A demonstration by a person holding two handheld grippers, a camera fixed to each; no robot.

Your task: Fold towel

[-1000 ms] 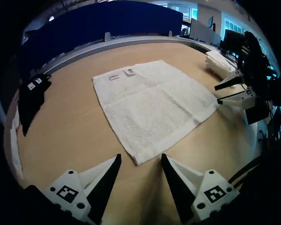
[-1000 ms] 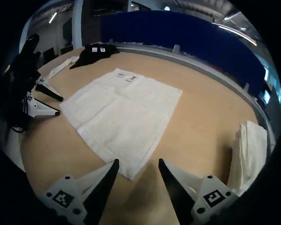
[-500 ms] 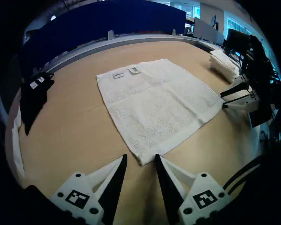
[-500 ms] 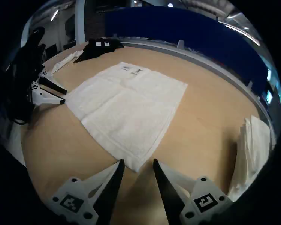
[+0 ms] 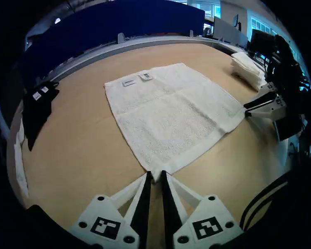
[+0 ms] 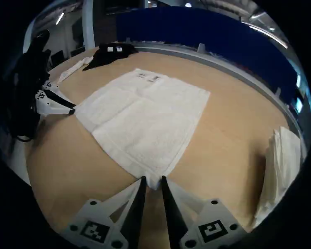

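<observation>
In the left gripper view, the left gripper has its fingers drawn almost together, pinching the near corner of the white towel, which lies spread flat on the wooden table ahead of it. The right gripper sits farther off, its tips at the towel's right-hand corner. In the right gripper view, the right gripper is likewise narrowed to a slit on the towel's nearest corner, with the cloth stretching away from the fingertips. The left gripper meets the corner at the left.
</observation>
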